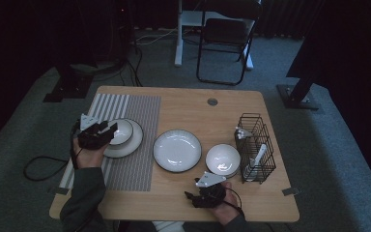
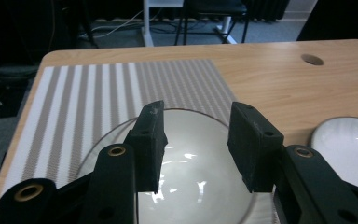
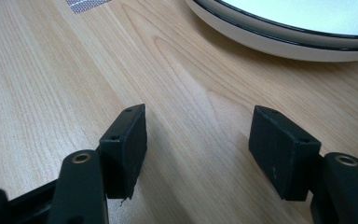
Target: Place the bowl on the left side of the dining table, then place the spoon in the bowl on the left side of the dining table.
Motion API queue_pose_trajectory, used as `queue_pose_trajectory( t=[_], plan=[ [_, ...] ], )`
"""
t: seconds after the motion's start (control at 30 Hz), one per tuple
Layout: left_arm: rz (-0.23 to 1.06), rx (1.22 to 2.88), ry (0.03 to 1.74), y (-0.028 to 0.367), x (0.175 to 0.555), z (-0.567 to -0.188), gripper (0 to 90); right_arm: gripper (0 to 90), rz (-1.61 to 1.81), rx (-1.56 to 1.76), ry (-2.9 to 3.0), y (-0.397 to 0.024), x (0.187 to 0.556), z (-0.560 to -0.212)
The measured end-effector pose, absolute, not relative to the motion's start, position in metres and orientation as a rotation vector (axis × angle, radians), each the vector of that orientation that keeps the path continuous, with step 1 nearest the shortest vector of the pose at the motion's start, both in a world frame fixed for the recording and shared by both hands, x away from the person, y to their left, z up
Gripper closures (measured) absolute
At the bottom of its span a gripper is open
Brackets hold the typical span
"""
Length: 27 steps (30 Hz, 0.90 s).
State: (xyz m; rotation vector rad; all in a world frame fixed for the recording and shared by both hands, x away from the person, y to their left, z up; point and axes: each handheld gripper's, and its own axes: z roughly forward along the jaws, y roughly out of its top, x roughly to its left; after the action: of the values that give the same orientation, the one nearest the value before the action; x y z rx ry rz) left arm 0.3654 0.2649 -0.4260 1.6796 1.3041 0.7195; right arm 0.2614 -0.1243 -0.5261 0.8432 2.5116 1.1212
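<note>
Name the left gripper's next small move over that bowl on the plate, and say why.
Probably lift clear and back off. The left gripper hangs open above the bowl, nothing between its jaws, and the bowl already sits on the plate on the striped mat.

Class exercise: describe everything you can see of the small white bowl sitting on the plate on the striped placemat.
The small white bowl is round, glossy and looks ceramic, with light glinting off its inside. It stands upright and looks empty, resting on a wider white plate with a dark rim, which lies on the striped placemat at the table's left side. The left hand-held gripper hangs just above it with its black jaws apart; neither jaw presses on the bowl, and nothing is between them.
</note>
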Motion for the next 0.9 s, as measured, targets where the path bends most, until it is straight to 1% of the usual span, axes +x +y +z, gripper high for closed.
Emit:
queue_pose_trajectory(
  t=[0.27, 0.4, 0.63, 0.9],
  plan=[
    [0.71, 1.699, 1.247, 0.247, 0.354, -0.42, 57.5, 36.2, 1.122, 0.843, 2.512, -0.124, 0.262, -0.526],
    [0.711, 1.732, 1.199, 0.234, 0.348, -0.419, 57.5, 34.0, 1.118, 0.85, 2.507, -0.124, 0.262, -0.526],
    [0.704, 1.801, 1.175, 0.221, 0.346, -0.43, 57.1, 30.7, 1.115, 0.85, 2.513, -0.123, 0.261, -0.526],
    [0.68, 1.829, 1.17, 0.214, 0.341, -0.44, 56.9, 30.3, 1.115, 0.849, 2.514, -0.123, 0.261, -0.527]
  ],
)
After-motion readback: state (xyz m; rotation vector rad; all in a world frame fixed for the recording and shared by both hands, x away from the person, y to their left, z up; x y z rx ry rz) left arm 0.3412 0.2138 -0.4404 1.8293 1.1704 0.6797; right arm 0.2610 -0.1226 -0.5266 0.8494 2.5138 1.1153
